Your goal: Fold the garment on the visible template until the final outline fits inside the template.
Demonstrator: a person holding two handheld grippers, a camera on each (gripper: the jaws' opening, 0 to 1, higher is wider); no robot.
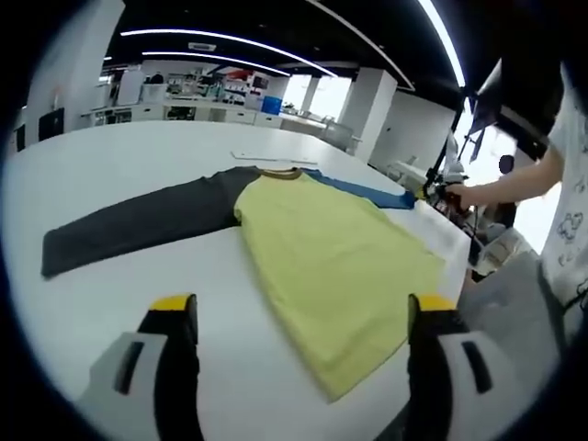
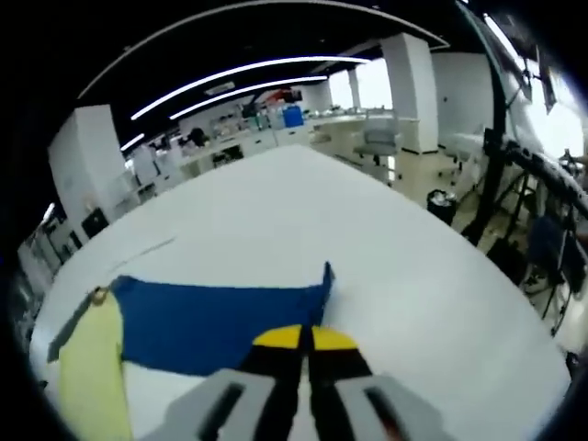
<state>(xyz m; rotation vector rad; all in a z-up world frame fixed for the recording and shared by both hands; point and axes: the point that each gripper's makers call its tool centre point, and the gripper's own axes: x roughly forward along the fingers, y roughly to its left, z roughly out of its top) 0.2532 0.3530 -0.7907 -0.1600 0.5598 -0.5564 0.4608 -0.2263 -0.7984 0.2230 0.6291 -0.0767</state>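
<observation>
One long-sleeved shirt (image 1: 340, 266) lies spread flat on a white surface (image 1: 138, 156). Its body is pale yellow, with a brown collar (image 1: 280, 173) at the neck. It has two sleeves of different colours: a dark grey sleeve (image 1: 138, 223) stretches out straight to one side, and a blue sleeve (image 1: 363, 190) runs toward the far edge of the surface.

In the left gripper view, the left tool (image 1: 303, 312) hovers near the shirt's hem with its two yellow-tipped jaws spread wide and nothing between them. A person's hand (image 1: 459, 196) reaches in at the end of the blue sleeve.

In the right gripper view, the right tool (image 2: 306, 337) has its two yellow-tipped jaws pressed together at the edge of the blue sleeve (image 2: 220, 322), pinching the cloth near its cuff. The sleeve lies flat on the white surface (image 2: 386, 257), with a strip of the yellow body (image 2: 87, 377) beside it.
</observation>
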